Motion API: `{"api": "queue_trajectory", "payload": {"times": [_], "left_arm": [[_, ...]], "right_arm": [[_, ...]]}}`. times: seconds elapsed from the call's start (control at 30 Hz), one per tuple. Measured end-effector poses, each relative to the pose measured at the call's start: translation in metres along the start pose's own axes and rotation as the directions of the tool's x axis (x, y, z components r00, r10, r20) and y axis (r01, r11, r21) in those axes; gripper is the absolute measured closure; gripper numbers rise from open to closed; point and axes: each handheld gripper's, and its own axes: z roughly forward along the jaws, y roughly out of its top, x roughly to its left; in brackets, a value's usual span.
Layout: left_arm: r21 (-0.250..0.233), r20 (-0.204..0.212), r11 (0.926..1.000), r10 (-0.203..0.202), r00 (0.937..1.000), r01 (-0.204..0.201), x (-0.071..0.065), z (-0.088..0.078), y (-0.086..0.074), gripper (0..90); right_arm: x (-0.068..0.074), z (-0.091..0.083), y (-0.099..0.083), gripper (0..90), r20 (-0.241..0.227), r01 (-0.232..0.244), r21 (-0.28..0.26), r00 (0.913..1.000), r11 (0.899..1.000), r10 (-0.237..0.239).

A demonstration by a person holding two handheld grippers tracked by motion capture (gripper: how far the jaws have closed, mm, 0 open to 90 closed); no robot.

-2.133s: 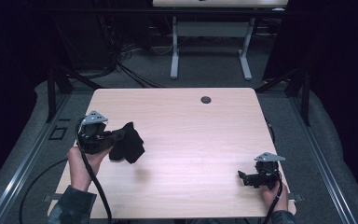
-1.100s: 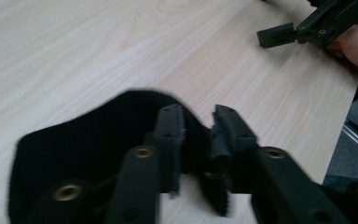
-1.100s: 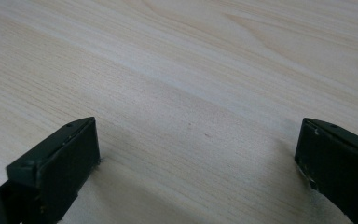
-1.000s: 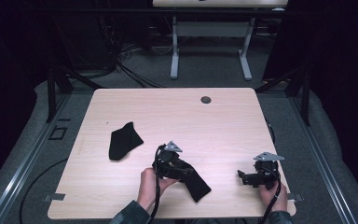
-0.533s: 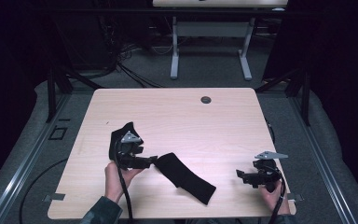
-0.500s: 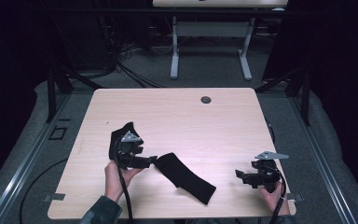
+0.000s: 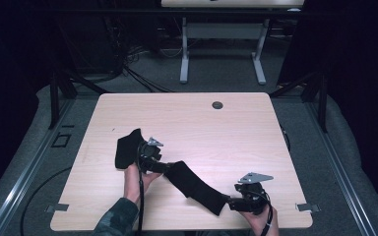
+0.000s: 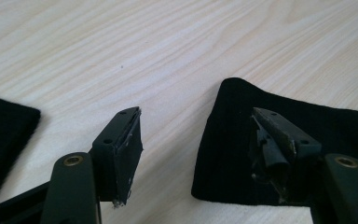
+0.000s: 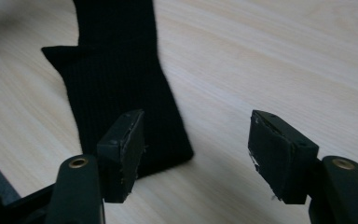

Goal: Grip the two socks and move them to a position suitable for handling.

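High view: I have the long black sock (image 7: 196, 186) stretched flat on the table (image 7: 236, 132) between my left gripper (image 7: 163, 167) and right gripper (image 7: 229, 202). Left jaws stand apart, gripping nothing, one over the sock's end. Right jaws have just been closing, still parted, the sock's end beside one.

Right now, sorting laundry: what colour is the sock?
Black, ribbed sock; clearest in the right gripper view.

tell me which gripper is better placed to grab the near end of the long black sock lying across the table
Right. The right gripper sits at the near end of the long sock, jaws open, one jaw over that end. The left gripper is open at the sock's other end.
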Motion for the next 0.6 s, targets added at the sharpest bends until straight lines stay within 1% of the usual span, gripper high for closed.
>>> {"api": "queue_trajectory", "payload": {"times": [0.03,0.07,0.13,0.17,0.2,0.27,0.3,0.33,0.37,0.43,0.5,0.53,0.57,0.6], "left_arm": [[0.005,-0.004,1.0,0.005,1.0,-0.005,0.0,0.001,0.0,36.5],[0.008,0.006,0.9999,0.01,0.9999,-0.01,0.0,0.003,0.0,37.9],[0.02,0.01,0.9996,0.022,0.9997,-0.022,-0.001,0.005,0.0,39.3],[0.021,0.015,0.9995,0.022,0.9996,-0.022,-0.002,0.006,0.0,41.0],[0.028,0.017,0.999,0.034,0.9993,-0.034,-0.003,0.007,0.0,42.1],[0.044,0.017,0.998,0.045,0.9988,-0.046,-0.004,0.01,0.0,45.5],[0.045,0.022,0.998,0.043,0.9988,-0.044,-0.004,0.011,-0.001,48.1],[0.049,0.018,0.9973,0.054,0.9984,-0.054,-0.005,0.012,-0.001,50.4],[0.049,0.018,0.9973,0.054,0.9984,-0.054,-0.005,0.012,-0.001,53.0],[0.064,0.015,0.9949,0.077,0.9969,-0.078,-0.007,0.014,-0.001,57.4],[0.076,0.007,0.9924,0.096,0.9953,-0.097,-0.009,0.016,-0.002,62.5],[0.076,0.007,0.9924,0.096,0.9953,-0.097,-0.009,0.016,-0.002,64.8],[0.083,0.005,0.9909,0.105,0.9944,-0.105,-0.009,0.017,-0.002,64.8],[0.087,0.007,0.9902,0.109,0.994,-0.109,-0.009,0.018,-0.003,70.7]], "right_arm": [[0.003,0.002,0.0,39.8,0.0,0.002,-0.003,1.0,1.0,-0.002],[0.005,0.004,0.0,42.3,-0.001,0.0,0.005,1.0,1.0,0.0],[0.009,0.009,0.0,44.7,0.019,0.006,0.023,0.9998,1.0,-0.007],[0.009,0.011,-0.001,46.8,0.022,0.005,0.028,0.9998,1.0,-0.006],[0.01,0.012,-0.002,47.9,0.019,0.001,0.034,0.9998,0.999,-0.001],[0.011,0.015,-0.003,49.8,0.035,0.002,0.04,0.9994,0.999,-0.004],[0.011,0.016,-0.003,51.3,0.033,0.006,0.039,0.9994,0.999,-0.007],[0.012,0.016,-0.003,52.3,0.041,0.001,0.043,0.9992,0.999,-0.002],[0.012,0.016,-0.003,52.3,0.041,0.001,0.043,0.9992,0.999,-0.002],[0.012,0.018,-0.005,55.6,0.048,0.008,0.063,0.9988,0.998,-0.011],[0.013,0.019,-0.006,57.8,0.044,0.006,0.06,0.999,0.998,-0.009],[0.013,0.019,-0.006,57.8,0.044,0.006,0.06,0.999,0.998,-0.009],[0.013,0.02,-0.007,59.7,0.044,0.003,0.055,0.999,0.998,-0.005],[0.013,0.02,-0.007,63.1,0.047,0.003,0.05,0.9989,0.999,-0.005]]}}
